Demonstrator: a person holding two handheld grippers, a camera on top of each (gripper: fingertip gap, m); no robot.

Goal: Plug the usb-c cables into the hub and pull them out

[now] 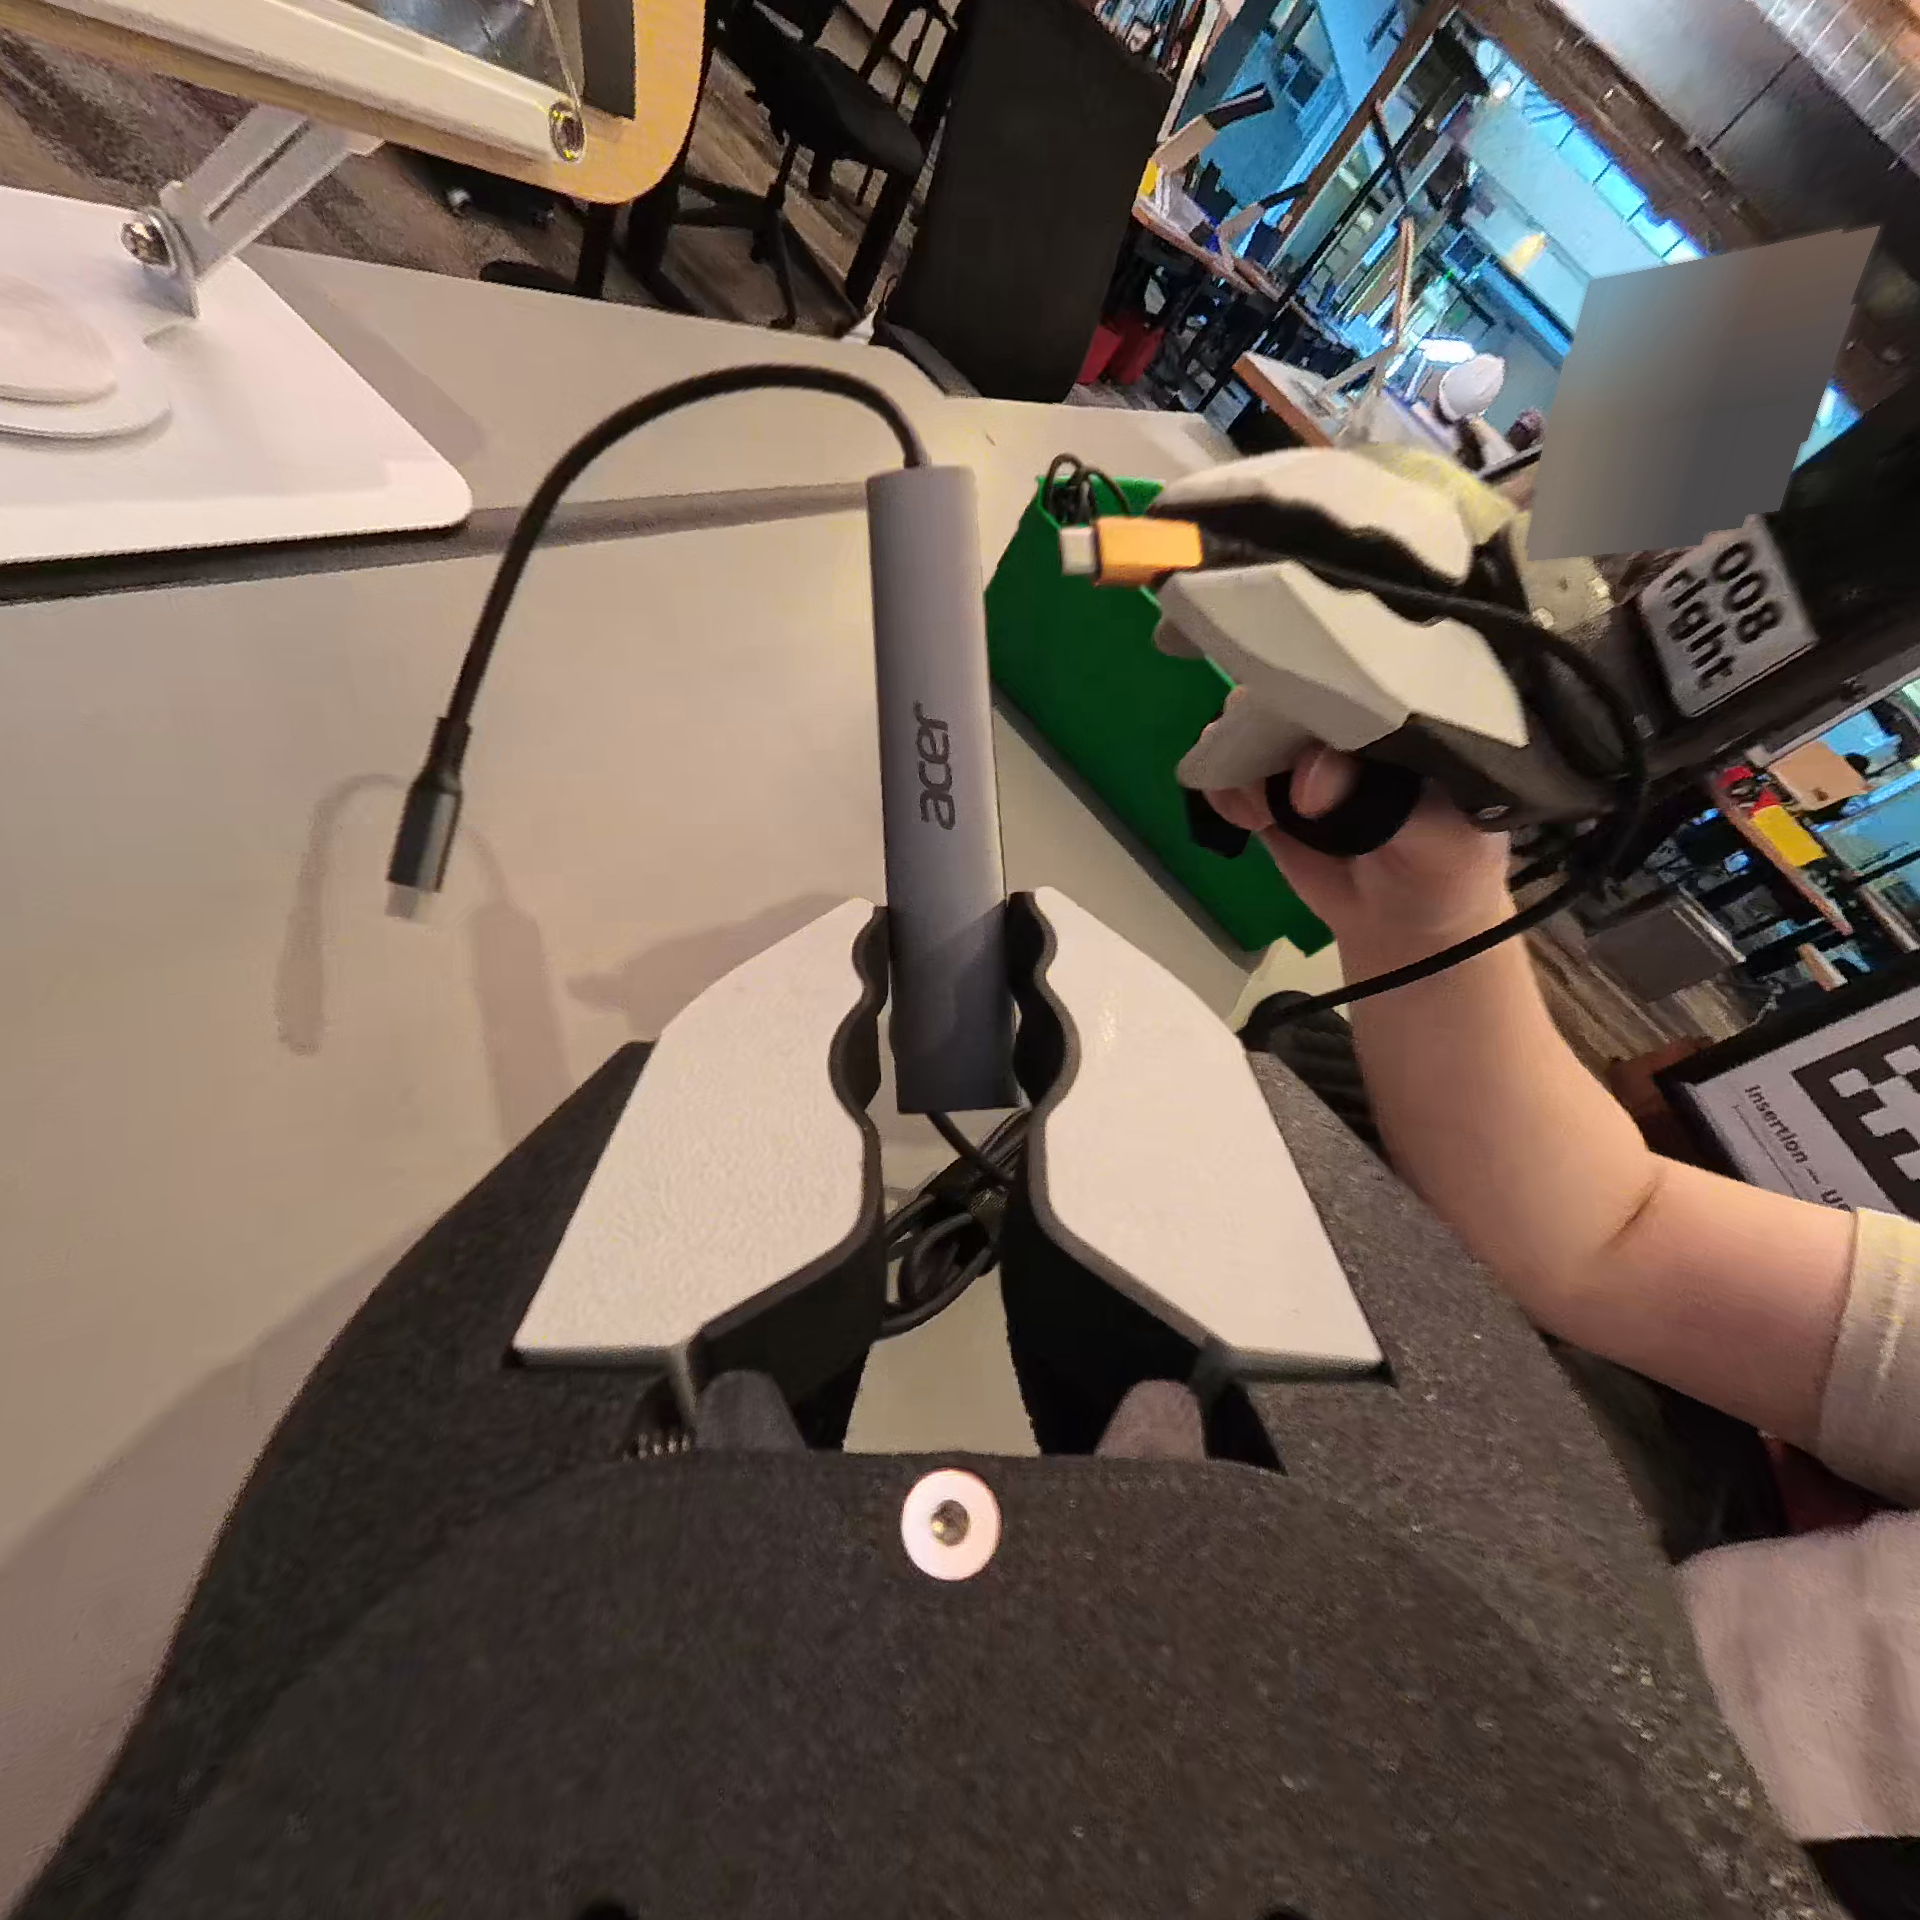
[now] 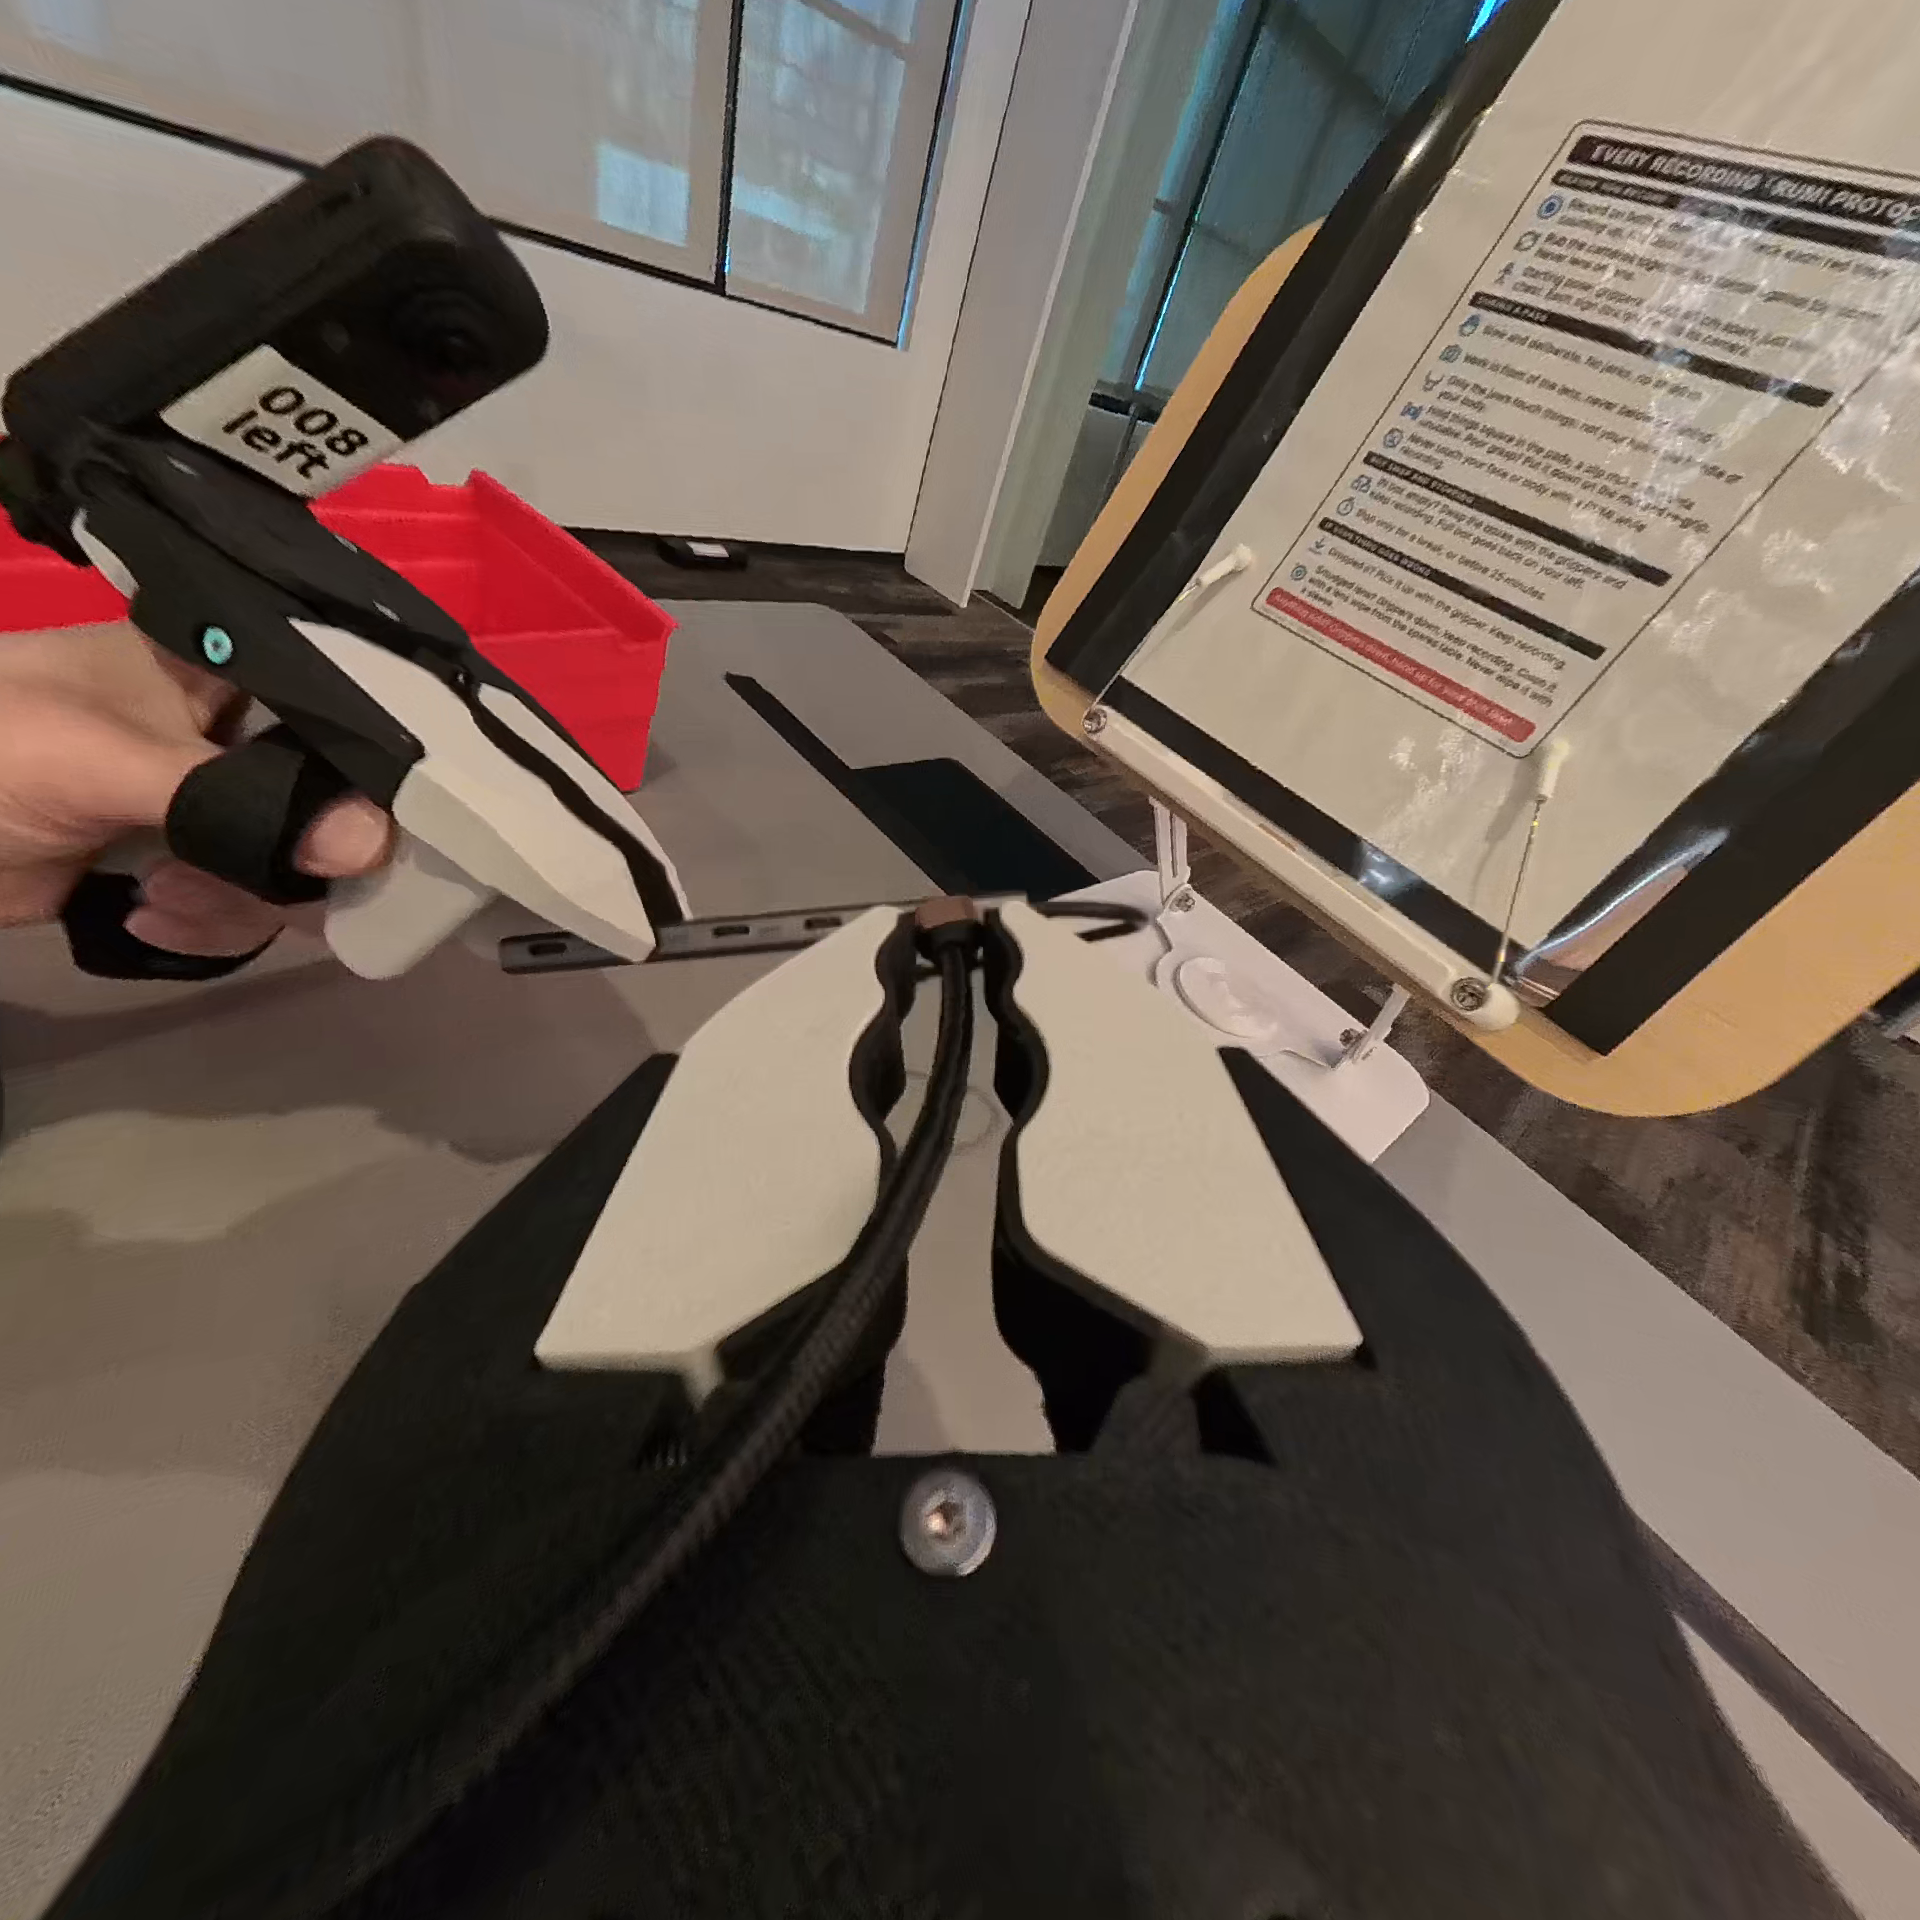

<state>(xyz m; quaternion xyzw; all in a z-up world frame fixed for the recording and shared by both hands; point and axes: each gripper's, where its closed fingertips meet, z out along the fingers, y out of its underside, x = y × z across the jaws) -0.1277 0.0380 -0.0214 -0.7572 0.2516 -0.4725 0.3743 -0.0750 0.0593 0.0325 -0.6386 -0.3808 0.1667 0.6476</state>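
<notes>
Grey worktop (image 1: 665, 665) runs under everything. A framed sheet on a white stand (image 2: 1288, 1039) sits at its far edge; I leave its writing alone. A green bin (image 1: 1101, 707) stands on my right, a red bin (image 2: 540, 613) on my left.

My left hand-held gripper (image 1: 951, 935) is closed on the near end of the grey hub (image 1: 935, 727), holding it off the worktop and pointing away from me. The hub's own short lead (image 1: 540, 540) arcs over to the left, its plug (image 1: 421, 831) hanging free.

My right hand-held gripper (image 2: 945, 925) is clamped on a black braided cable (image 2: 914, 1122) just behind its orange plug (image 1: 1143, 551). The plug's metal tip faces the hub's side, near it but apart. From the right wrist view the hub's edge shows a row of slots (image 2: 769, 928), level with the plug.
</notes>
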